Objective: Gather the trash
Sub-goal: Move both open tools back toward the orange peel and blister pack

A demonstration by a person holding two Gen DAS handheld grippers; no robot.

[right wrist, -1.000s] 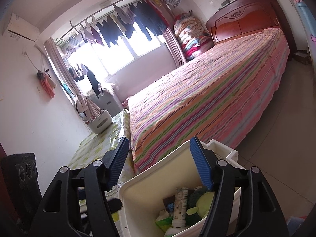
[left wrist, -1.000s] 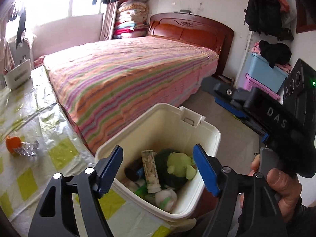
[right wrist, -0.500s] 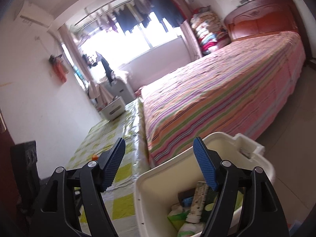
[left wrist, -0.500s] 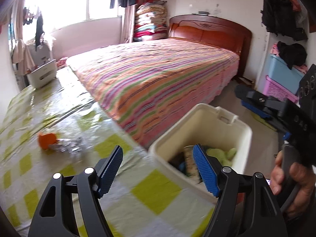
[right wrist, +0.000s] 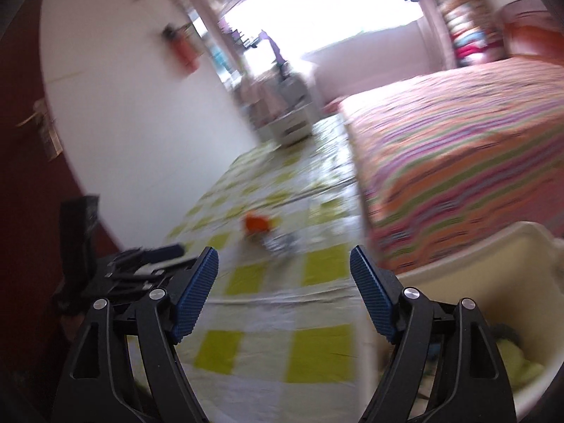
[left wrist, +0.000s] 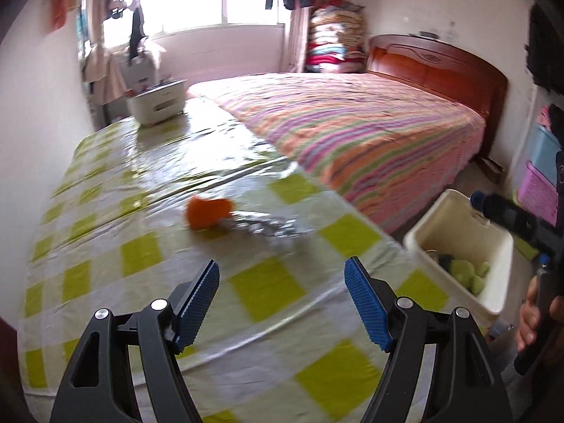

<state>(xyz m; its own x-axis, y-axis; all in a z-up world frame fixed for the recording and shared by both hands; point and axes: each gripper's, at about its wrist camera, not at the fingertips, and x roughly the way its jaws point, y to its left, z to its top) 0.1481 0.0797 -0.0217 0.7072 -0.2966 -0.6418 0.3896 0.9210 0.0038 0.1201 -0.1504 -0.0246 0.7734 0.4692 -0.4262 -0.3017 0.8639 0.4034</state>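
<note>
Left wrist view
Left claw: spread wide, blue pads apart, nothing between them, hanging over the checked surface.
Trash: an orange piece lies on the surface ahead of the claw, touching a crumpled silvery wrapper on its right side; both are blurred.
Bin: the cream bin sits off the surface's right edge, near the foot of the striped bed; green soft items show inside it.
Right hand: at the far right edge, wrapped around a black handle beside the bin.
Far end: a white basket stands on the surface near the window.

Right wrist view
Right claw: fingers spread, empty, over the same yellow-and-white surface.
Trash: the orange piece is ahead, well apart from the claw, with a silvery smear just to its right; heavy motion blur hides the detail.
Bin: the cream rim fills the lower right, just beside the right finger, with something green inside.
Left claw: a dark blurred shape low on the left; its state cannot be read here.
Bed: striped cover on the right, alongside the surface.
</note>
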